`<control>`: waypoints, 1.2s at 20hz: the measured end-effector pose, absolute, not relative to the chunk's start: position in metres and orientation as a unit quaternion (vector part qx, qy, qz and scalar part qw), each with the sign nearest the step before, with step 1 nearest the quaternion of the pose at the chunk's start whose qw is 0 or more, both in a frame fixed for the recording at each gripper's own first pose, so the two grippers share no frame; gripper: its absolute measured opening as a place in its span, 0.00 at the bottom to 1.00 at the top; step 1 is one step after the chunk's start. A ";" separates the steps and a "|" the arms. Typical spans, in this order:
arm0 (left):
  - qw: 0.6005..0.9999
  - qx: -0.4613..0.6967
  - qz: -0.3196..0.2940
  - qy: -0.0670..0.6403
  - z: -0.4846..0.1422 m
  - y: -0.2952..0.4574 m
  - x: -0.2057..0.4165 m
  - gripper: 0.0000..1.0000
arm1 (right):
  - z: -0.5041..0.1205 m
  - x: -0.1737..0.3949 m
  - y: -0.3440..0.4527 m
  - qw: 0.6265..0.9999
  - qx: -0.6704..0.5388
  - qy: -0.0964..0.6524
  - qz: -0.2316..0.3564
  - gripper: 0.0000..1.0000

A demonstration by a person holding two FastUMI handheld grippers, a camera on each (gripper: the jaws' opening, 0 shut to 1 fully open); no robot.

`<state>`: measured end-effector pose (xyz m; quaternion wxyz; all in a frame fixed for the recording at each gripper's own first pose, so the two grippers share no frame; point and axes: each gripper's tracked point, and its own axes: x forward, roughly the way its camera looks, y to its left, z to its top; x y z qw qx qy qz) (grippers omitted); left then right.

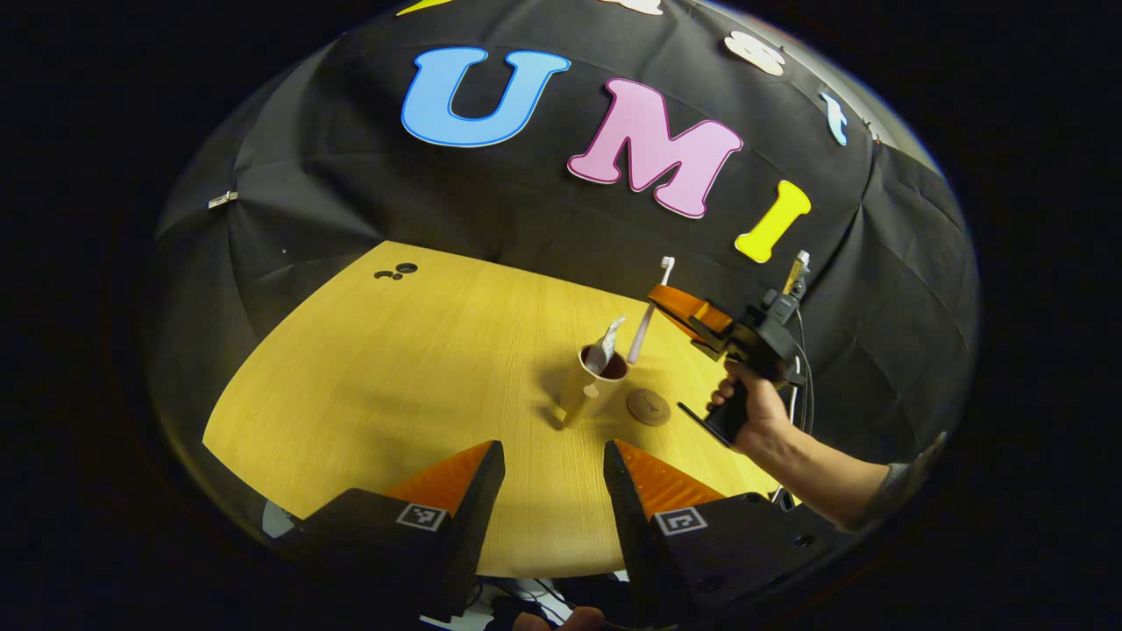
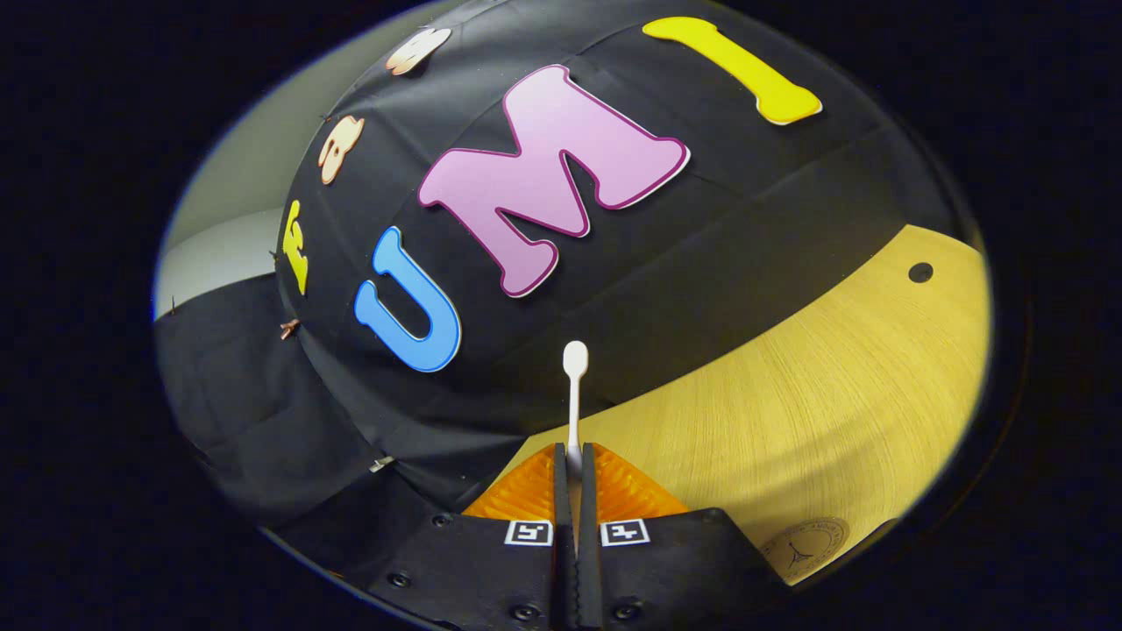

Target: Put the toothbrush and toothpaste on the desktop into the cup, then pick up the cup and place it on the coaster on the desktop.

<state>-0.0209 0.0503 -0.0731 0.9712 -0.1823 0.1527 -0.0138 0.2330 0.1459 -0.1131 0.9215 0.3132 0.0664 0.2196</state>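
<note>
Hovering nearest, left gripper (image 1: pixel 554 491) hangs with jaws apart, holding nothing. Beyond it stands the cup (image 1: pixel 589 383) with toothpaste (image 1: pixel 605 344) inside, coaster (image 1: pixel 648 407) just beside. Right gripper (image 2: pixel 574 464), pinched on the toothbrush (image 2: pixel 574 394), lowers its end into the cup.

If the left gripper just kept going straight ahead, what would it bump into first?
Most likely the cup, which stands on the table almost in line with the open left gripper, with toothpaste and toothbrush in it. Depth is hard to judge; angled lower, it might meet the table first.
</note>
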 end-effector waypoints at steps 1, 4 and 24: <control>0.971 -0.182 -0.018 0.151 -0.076 0.049 -0.024 0.71 | -0.119 0.236 0.147 0.923 0.309 0.062 0.219 0.05; 0.967 -0.185 -0.017 0.173 -0.095 0.050 -0.032 0.71 | -0.147 0.235 0.149 0.929 0.298 0.068 0.206 0.05; 0.970 -0.190 -0.037 0.149 -0.076 0.038 -0.034 0.71 | -0.204 0.166 0.158 0.928 0.244 0.184 0.215 0.22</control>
